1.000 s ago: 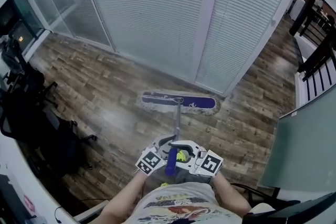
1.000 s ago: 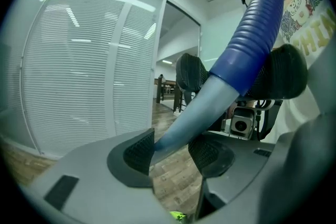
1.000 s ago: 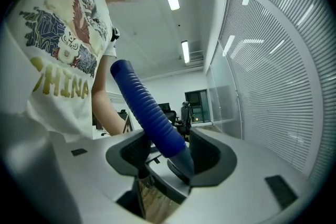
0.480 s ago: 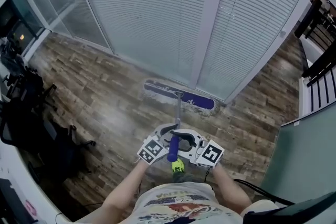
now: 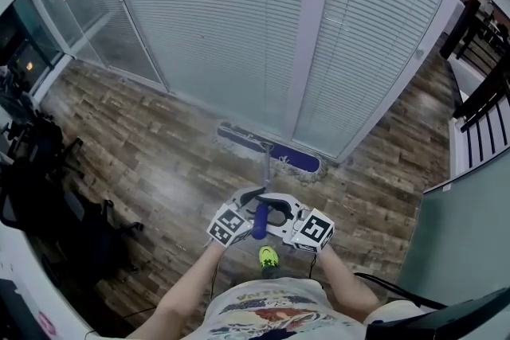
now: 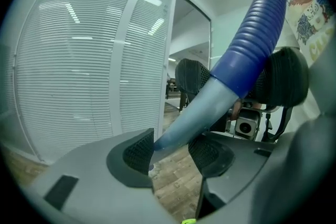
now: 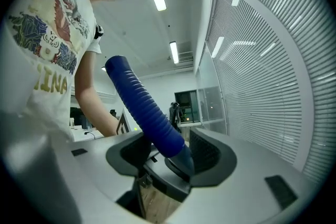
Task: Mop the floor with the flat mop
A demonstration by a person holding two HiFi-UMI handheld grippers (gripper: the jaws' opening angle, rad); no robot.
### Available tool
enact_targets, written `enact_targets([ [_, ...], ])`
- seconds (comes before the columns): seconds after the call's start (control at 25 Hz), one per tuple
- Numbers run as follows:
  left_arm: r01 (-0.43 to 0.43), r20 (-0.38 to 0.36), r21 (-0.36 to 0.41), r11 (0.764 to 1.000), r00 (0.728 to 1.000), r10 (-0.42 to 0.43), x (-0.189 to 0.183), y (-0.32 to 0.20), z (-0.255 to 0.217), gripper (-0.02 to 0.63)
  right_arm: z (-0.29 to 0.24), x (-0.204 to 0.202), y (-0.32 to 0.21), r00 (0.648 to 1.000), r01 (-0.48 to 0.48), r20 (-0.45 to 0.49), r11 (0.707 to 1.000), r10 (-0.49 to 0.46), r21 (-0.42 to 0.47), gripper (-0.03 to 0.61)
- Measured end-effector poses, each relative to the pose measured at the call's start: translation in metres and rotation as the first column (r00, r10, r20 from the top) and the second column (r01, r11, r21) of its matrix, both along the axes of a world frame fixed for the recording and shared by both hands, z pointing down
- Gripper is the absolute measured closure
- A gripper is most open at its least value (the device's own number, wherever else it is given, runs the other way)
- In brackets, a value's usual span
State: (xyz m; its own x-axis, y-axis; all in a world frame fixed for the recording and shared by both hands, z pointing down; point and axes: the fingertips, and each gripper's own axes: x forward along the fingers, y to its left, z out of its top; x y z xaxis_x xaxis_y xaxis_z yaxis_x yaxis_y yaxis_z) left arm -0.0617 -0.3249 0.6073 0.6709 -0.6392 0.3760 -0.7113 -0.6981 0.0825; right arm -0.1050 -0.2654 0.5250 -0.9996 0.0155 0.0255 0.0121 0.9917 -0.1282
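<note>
The left claw [image 6: 170, 152] is closed on the flat mop [image 5: 267, 171], its dark ribbed pads [image 6: 140, 150] pressing the pale, tapering stretch of the handle [image 6: 247, 55] just below the blue ribbed grip. Just beside it on the same handle, the right claw [image 7: 164, 153] stands fairly wide yet clamped round the thick blue grip itself, which fills the gap between its pads. In the head view the two claws meet in front of the person's chest, their marker cubes side by side, the left one angled downward and the right one held about level. From them the handle's long axis runs away from the person and slopes down to the wood-plank floor [image 5: 159, 163], with the blue grip end pointing back and up toward the person. It joins the mop head [image 5: 296, 162] at about its middle. The mop head lies flat on the floor, its long axis crosswise to the handle, running from upper left to lower right in the head view, right along the foot of the blind-covered glass wall [image 5: 239, 28]. Dark office chairs [image 5: 48, 187] stand well apart at the left, and a yellow-green shoe [image 5: 268, 255] shows below the claws.
</note>
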Motion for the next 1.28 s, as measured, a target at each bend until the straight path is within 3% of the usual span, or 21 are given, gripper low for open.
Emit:
enact_targets([
  [0.2, -0.004, 0.006, -0.003, 1.0, 1.0, 0.004, 0.008, 0.04, 0.003, 0.434, 0.006, 0.008, 0.039, 0.999, -0.019, -0.041, 1.0, 0.019, 0.014, 0.364],
  [0.36, -0.022, 0.018, -0.052, 0.998, 1.0, 0.023, 0.013, 0.086, 0.013, 0.419, 0.02, 0.012, 0.086, 0.994, -0.004, -0.112, 0.999, 0.009, 0.044, 0.364],
  [0.52, 0.019, -0.049, -0.018, 1.0, 0.999, -0.02, 0.022, 0.142, 0.007, 0.416, 0.015, 0.022, 0.139, 0.994, -0.103, -0.043, 0.995, 0.102, -0.017, 0.364],
  [0.72, -0.008, -0.034, 0.065, 0.998, 0.999, 0.01, 0.032, 0.229, -0.01, 0.423, -0.004, 0.031, 0.224, 0.989, -0.148, 0.012, 0.989, 0.148, -0.032, 0.362],
  [0.84, -0.077, 0.024, 0.124, 0.989, 0.997, 0.074, 0.041, 0.302, -0.005, 0.423, 0.002, 0.036, 0.295, 0.991, -0.131, -0.016, 0.991, 0.131, -0.013, 0.362],
  [1.08, -0.242, 0.14, 0.242, 0.94, 0.967, 0.213, 0.074, 0.404, -0.015, 0.422, -0.003, 0.06, 0.39, 0.99, -0.133, -0.05, 0.991, 0.134, 0.024, 0.364],
  [1.16, -0.271, 0.15, 0.255, 0.928, 0.959, 0.239, 0.086, 0.426, -0.022, 0.423, -0.008, 0.071, 0.411, 0.988, -0.147, -0.046, 0.989, 0.148, 0.027, 0.364],
  [1.28, -0.272, 0.115, 0.242, 0.931, 0.961, 0.251, 0.097, 0.451, -0.026, 0.448, -0.011, 0.083, 0.438, 0.984, -0.175, -0.034, 0.984, 0.175, 0.017, 0.365],
])
